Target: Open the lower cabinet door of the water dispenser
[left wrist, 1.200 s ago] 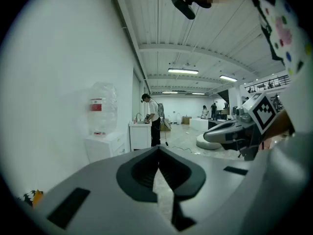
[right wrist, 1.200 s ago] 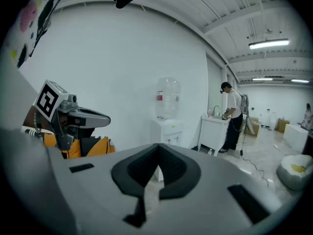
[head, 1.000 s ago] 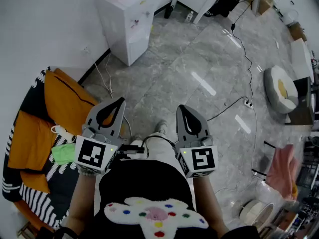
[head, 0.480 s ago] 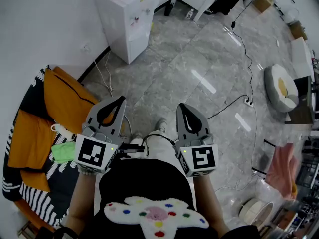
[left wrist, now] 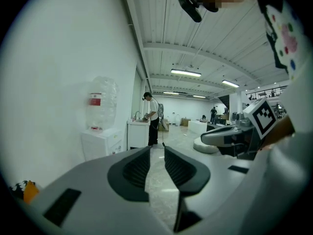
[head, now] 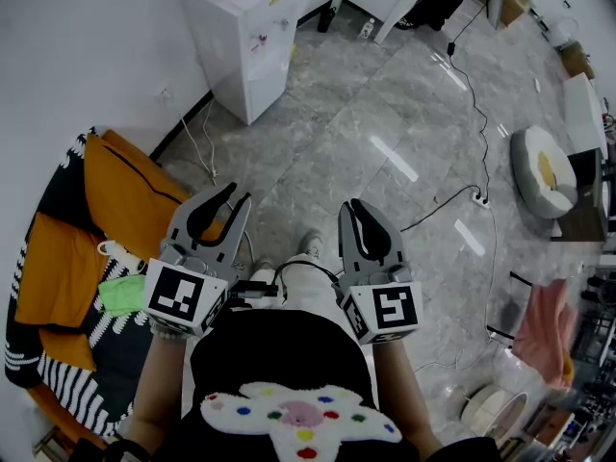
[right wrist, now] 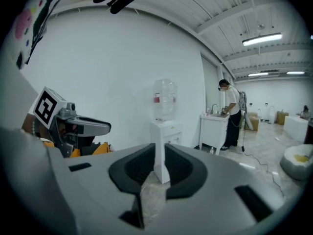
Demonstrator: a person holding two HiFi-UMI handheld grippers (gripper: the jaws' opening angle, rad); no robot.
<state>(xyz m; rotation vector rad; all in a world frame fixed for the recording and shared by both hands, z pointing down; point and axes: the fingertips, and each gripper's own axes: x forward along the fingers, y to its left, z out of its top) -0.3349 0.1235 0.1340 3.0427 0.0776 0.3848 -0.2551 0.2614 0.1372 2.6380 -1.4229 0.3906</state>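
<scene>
Grey marble floor [head: 385, 114] separates person from white boxy water dispenser [head: 245, 37], so approach step: left gripper [head: 234, 195] jaws just been opening slightly, empty; right gripper [head: 354, 206] closed, empty; next, walk 2 grippers up to lower cabinet door [head: 269, 83].

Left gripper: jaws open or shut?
Open. The left gripper has just been parting its jaws; only floor shows between them, nothing held.

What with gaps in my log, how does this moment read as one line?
left gripper: jaws just opening, empty | right gripper: shut, empty | water dispenser: far ahead, untouched
</scene>
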